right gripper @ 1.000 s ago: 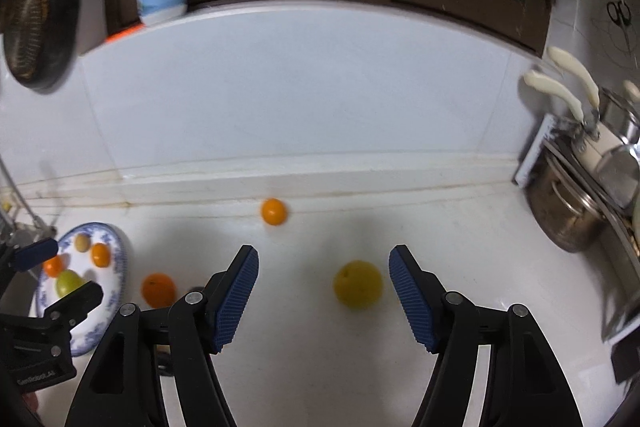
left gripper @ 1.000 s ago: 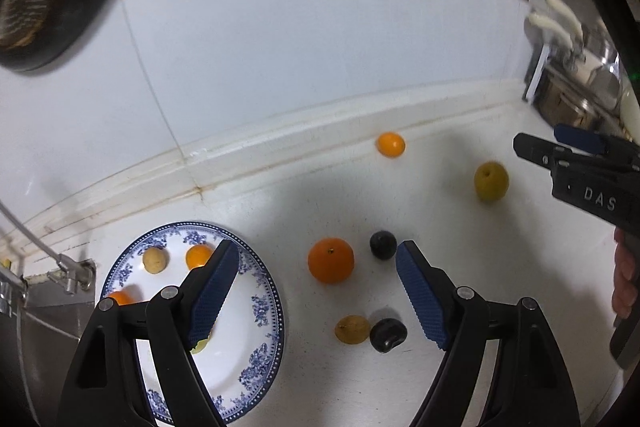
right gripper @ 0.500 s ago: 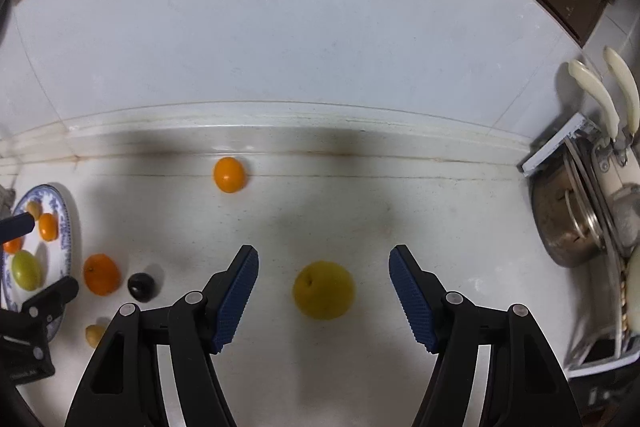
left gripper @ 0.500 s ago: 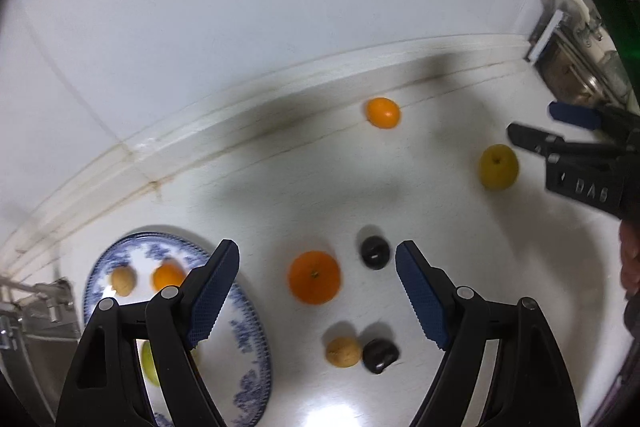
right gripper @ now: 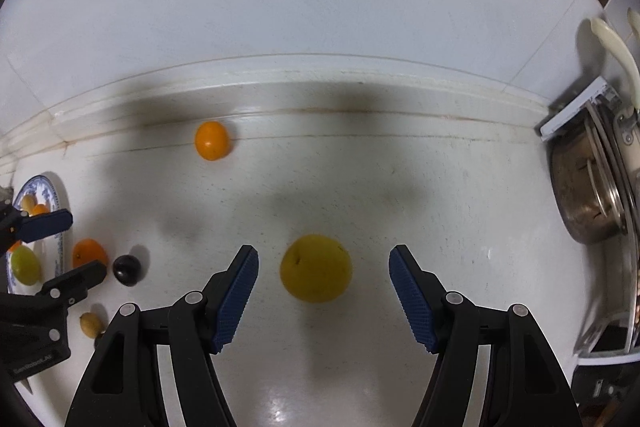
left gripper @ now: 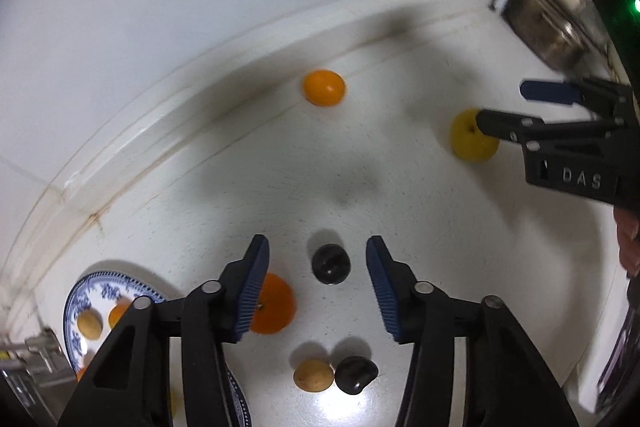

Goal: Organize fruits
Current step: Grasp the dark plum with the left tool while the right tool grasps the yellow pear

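My left gripper (left gripper: 316,263) is open and empty, its jaws either side of a dark plum (left gripper: 330,263) on the white counter. An orange (left gripper: 272,303) lies behind its left finger. A tan fruit (left gripper: 313,375) and a second dark plum (left gripper: 356,374) lie nearer. A blue-patterned plate (left gripper: 90,291) with several small fruits sits at lower left. My right gripper (right gripper: 324,283) is open and empty, its jaws either side of a yellow fruit (right gripper: 315,268). A small orange (right gripper: 212,141) lies near the back wall.
The white backsplash ledge (right gripper: 320,75) runs along the back. A steel pot (right gripper: 588,187) and rack stand at the right. A metal sink fitting (left gripper: 32,351) is at the left by the plate.
Both grippers moved down and forward. The dark plum now lies between my left jaws and the yellow fruit is larger between my right jaws.
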A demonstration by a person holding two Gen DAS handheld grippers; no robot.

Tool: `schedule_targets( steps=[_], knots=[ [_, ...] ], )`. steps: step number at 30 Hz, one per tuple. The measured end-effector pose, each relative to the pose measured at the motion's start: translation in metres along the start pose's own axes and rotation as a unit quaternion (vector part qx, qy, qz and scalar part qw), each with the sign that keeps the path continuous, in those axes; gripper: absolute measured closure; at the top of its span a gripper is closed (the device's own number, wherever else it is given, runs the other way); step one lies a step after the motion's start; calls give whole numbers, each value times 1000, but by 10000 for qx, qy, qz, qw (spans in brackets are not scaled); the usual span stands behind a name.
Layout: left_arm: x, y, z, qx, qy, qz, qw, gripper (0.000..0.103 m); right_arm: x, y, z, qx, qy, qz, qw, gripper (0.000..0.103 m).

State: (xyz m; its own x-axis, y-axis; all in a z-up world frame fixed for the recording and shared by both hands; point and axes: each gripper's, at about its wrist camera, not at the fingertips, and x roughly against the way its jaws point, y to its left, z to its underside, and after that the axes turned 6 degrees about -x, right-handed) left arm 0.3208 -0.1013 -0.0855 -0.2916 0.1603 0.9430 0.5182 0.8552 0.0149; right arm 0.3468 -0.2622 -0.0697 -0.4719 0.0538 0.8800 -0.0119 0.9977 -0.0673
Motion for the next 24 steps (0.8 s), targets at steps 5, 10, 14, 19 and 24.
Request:
schedule_targets(
  steps=[5,10,14,19,24],
  knots=[
    [-14,-9,-3,-329,214,-51,9992,62,-15,-5,1,-125,198,-66,9997,35],
    [-26,-12,-7,-412,353,-105,9985,64,-26,-7,5,-204,380,-104,9990,35],
    [-36,-10,-7,-424,460,-130,9980,68,-33,-7,8,-197,464,-95,9987,35],
    [-49,-13,-10,-469,576,-173,9971,73,-40,-4,9,-174,549,-102,9983,35],
    [-55,-17,-10,-563,664,-198,9960,76,-44,-1,10,-166,593,-111,9980,35]
  ],
)
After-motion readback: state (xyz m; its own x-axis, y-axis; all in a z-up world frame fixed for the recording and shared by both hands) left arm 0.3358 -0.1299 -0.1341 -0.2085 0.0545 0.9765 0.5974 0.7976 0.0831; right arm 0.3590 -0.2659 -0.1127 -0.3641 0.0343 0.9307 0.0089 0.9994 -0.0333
